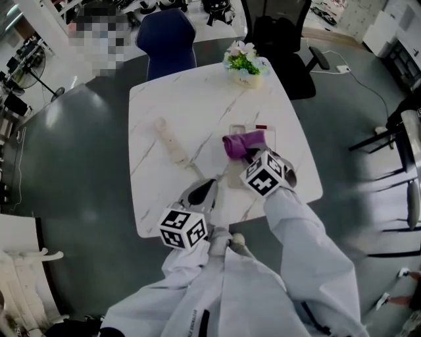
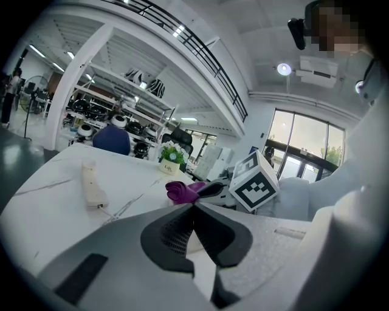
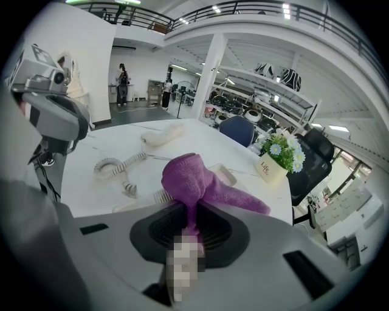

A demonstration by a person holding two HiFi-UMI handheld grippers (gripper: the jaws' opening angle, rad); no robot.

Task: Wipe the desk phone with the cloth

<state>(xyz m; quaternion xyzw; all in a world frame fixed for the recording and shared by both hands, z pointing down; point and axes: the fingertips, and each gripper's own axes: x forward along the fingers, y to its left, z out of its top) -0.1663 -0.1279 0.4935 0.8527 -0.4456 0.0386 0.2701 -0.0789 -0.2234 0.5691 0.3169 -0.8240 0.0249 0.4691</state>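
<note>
Both reach forward | right hand-held gripper (image 3: pixel 193 211) clamps cloth (image 3: pixel 187 175) | left hand-held gripper (image 2: pixel 194 205) closed

Head view steeply above table (image 1: pixel 158 99), both gripper views low, sharing cloth (image 1: pixel 240 143)

Bright, even indoor light from white ceiling lamps (image 3: pixel 216 9) and a tall glazed window (image 2: pixel 292 136); the white marble-veined tabletop (image 1: pixel 164 99) shows mild glare. Both gripper views bow toward dark corners; the head view smears at its right edge; the purple terry cloth (image 3: pixel 188 176) is sharp.
</note>
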